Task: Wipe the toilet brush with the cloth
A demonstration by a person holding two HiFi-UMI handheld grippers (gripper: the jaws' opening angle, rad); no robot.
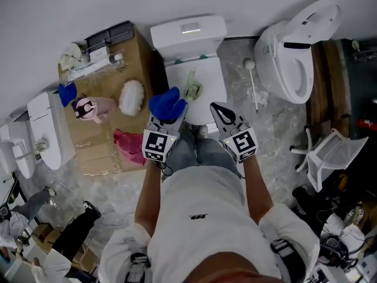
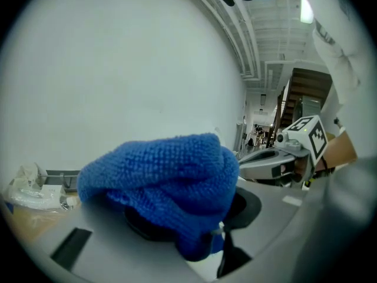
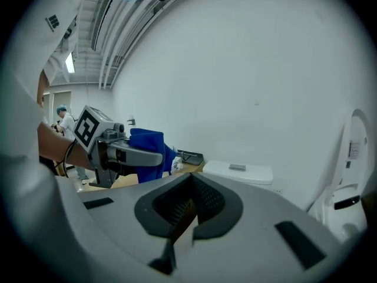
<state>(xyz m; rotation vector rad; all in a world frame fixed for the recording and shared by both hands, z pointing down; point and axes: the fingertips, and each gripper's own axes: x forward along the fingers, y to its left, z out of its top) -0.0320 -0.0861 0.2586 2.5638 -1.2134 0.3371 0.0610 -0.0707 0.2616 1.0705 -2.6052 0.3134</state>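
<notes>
My left gripper [image 1: 167, 120] clamps the cloth [image 1: 164, 102], my right gripper [image 1: 218, 113] is closed, empty, both at the toilet's [image 1: 203, 69] front edge. Only the head view shows the brush [image 1: 253, 85], lying on open floor [image 1: 277, 130].

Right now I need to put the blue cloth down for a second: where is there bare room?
The toilet tank lid is bare. So is the near end of the cardboard, beside the red cloth. Its far end is crowded, around the white duster.
</notes>
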